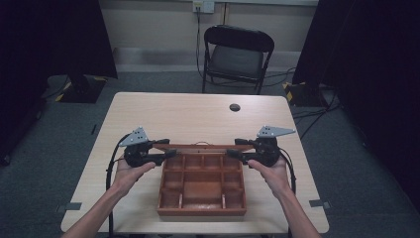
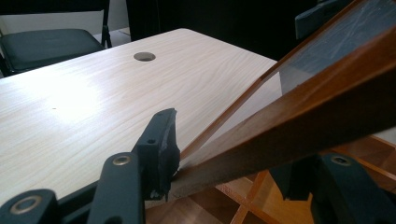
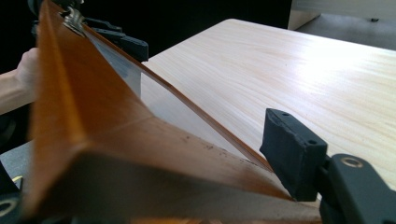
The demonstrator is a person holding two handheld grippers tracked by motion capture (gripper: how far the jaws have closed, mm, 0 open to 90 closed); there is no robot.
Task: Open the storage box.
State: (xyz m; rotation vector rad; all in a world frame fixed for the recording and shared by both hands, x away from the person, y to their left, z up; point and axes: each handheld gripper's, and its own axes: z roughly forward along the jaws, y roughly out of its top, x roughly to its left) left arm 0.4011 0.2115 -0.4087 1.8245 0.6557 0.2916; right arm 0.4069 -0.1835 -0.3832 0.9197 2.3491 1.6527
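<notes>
Gripping the box lid [image 1: 198, 147], both tongs [image 1: 166, 151] [image 1: 236, 149] clench it; gripper views reveal its glass.

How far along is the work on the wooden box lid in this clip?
Done: the wooden box shows its compartments, with its glass-paned lid raised at the far edge. In hand: left gripper and right gripper each have the lid's frame between their jaws at opposite ends. Left: moving the lid to wherever it ends up.

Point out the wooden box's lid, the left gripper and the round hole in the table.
lid [image 2: 327, 100], left gripper view, on its wooden frame.
left gripper [image 1: 171, 148], high view, between its fingertips.
hole [image 1: 235, 107], high view, at its centre.
</notes>
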